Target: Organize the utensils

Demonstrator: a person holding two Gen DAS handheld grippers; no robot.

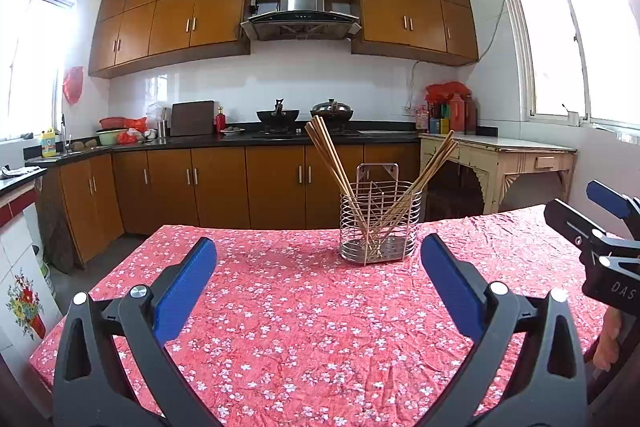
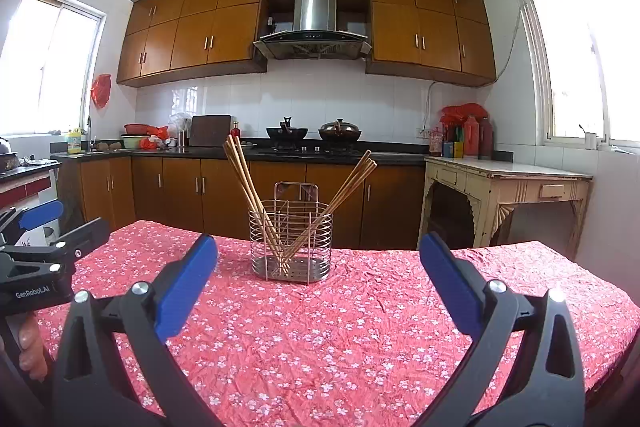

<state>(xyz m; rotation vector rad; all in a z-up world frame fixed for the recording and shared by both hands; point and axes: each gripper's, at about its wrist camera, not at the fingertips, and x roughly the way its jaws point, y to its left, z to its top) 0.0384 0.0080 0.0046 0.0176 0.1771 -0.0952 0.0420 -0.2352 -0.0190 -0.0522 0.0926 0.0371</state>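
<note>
A metal wire utensil holder (image 1: 380,227) stands upright on the red floral tablecloth (image 1: 304,327), toward the table's far edge. Several wooden chopsticks (image 1: 328,155) lean out of it in two bunches, one left and one right (image 1: 436,163). My left gripper (image 1: 318,259) is open and empty, well short of the holder. My right gripper (image 2: 318,259) is open and empty too, facing the holder (image 2: 291,239) and its chopsticks (image 2: 244,171). Each gripper shows at the edge of the other's view: the right one (image 1: 600,227) and the left one (image 2: 44,231).
Behind the table a kitchen counter (image 1: 240,141) carries two woks, bowls and bottles. An old cream side table (image 1: 500,155) stands at the right by the window. The table's left edge (image 1: 100,283) drops to the floor.
</note>
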